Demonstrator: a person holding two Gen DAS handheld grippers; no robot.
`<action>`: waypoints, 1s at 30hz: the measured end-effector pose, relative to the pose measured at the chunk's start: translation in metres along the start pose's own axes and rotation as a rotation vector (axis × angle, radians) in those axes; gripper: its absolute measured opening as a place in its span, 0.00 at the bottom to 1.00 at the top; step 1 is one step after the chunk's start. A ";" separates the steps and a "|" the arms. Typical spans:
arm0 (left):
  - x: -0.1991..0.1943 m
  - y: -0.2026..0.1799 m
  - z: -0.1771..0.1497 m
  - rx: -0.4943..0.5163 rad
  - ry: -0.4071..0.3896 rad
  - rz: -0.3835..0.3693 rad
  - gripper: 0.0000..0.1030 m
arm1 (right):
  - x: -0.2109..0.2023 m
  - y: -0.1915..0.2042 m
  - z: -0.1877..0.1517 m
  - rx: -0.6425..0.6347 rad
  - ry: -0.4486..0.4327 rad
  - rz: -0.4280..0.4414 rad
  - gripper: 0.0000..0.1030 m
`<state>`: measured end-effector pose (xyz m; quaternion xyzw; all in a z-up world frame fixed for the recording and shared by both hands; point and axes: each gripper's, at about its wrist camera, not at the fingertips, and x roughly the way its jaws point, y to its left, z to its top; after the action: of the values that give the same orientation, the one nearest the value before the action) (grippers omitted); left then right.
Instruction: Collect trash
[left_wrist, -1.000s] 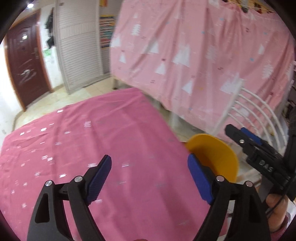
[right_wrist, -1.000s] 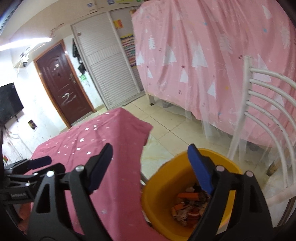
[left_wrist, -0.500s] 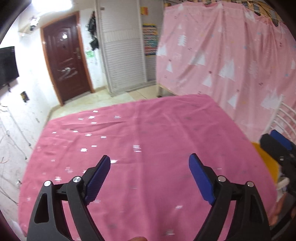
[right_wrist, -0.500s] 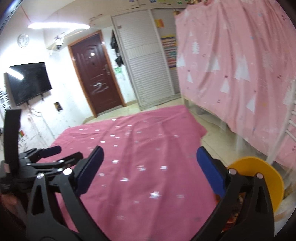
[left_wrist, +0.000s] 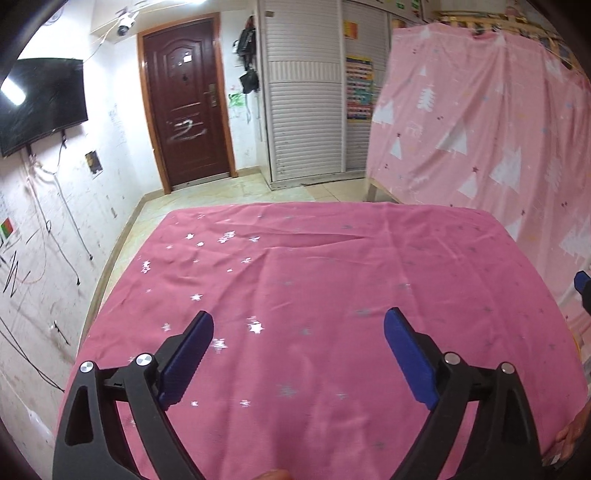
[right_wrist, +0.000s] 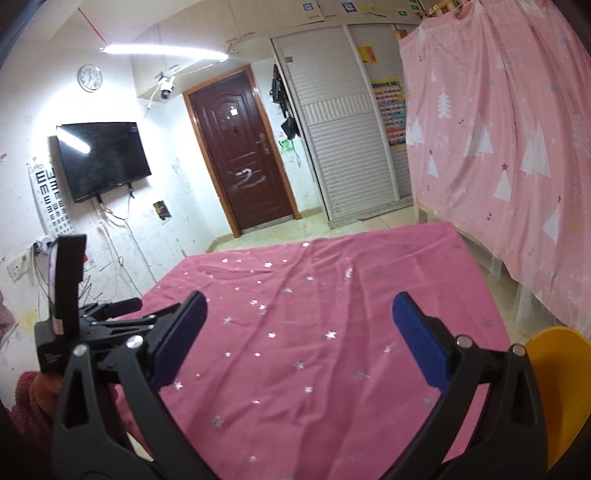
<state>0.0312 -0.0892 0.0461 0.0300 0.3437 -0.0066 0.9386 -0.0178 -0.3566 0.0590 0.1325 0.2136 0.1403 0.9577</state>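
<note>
My left gripper (left_wrist: 297, 317) hangs over a table under a pink, star-printed cloth (left_wrist: 332, 266); its jaws are opening, with nothing between the blue pads. My right gripper (right_wrist: 300, 297) is open and empty over the same cloth (right_wrist: 314, 332). No loose trash shows on the cloth in either view. A yellow bin (right_wrist: 554, 387) stands off the table's right edge, its inside hidden from here. In the right wrist view the left gripper (right_wrist: 135, 310) sits at the left. A blue fingertip (left_wrist: 583, 282) of the right gripper shows at the right edge of the left wrist view.
A pink tree-print curtain (right_wrist: 498, 147) hangs along the right, close to the table. Beyond the table lie tiled floor, a brown door (left_wrist: 184, 99) and a white slatted wardrobe (left_wrist: 306, 110). A television (right_wrist: 101, 158) and loose cables are on the left wall.
Both views have swung left, away from the yellow bin and white chair, onto the table. The bin has left the left wrist view. The right jaws stand wider than a second ago.
</note>
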 end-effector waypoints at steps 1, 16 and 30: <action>0.001 0.004 0.000 -0.007 0.000 0.005 0.85 | 0.002 0.001 0.000 0.000 -0.001 0.005 0.94; 0.016 0.026 -0.009 -0.080 0.029 -0.020 0.85 | 0.024 0.011 -0.006 -0.003 0.064 -0.023 0.94; 0.017 0.028 -0.010 -0.085 0.030 -0.024 0.85 | 0.031 0.014 -0.008 -0.010 0.082 -0.058 0.94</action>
<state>0.0386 -0.0605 0.0292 -0.0139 0.3578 -0.0026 0.9337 0.0023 -0.3319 0.0454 0.1155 0.2559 0.1191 0.9524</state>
